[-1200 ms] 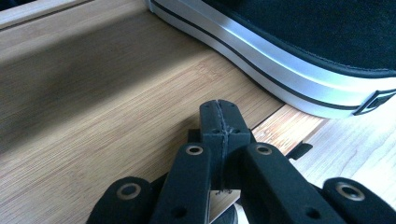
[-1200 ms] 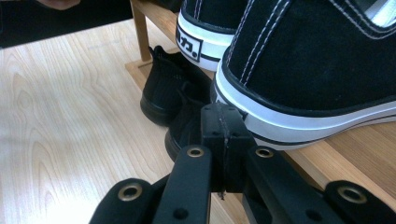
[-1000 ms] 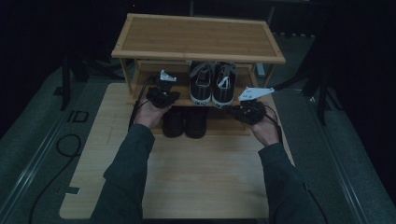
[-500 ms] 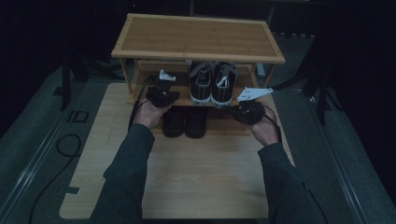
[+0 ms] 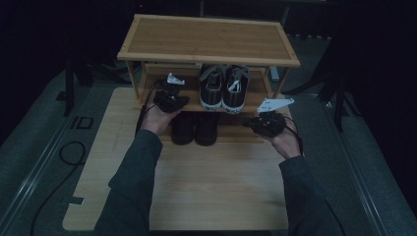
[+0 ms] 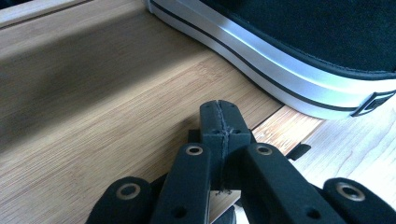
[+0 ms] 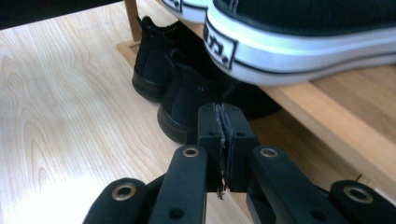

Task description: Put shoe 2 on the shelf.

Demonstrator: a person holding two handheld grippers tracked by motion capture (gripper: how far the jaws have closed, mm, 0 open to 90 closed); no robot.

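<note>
In the high view, the left claw (image 5: 169, 98) and right claw (image 5: 268, 120) flank the sneakers (image 5: 223, 88) on the rack's lower shelf (image 5: 248, 105), mid-frame, with black shoes (image 5: 194, 129) beneath on the bench (image 5: 216, 182). In the left gripper view, jaws pressed together (empty) below a sneaker sole (image 6: 280, 60). In the right gripper view, jaws likewise closed before the black shoes (image 7: 182, 100).

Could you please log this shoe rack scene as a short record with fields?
rack: wooden shoe rack on a wooden board
middle shelf: pair of black-and-white sneakers
bottom: pair of black shoes, heels outward
left gripper: shut, empty, over the middle shelf beside the sneakers
right gripper: shut, empty, at the rack's right front
</note>
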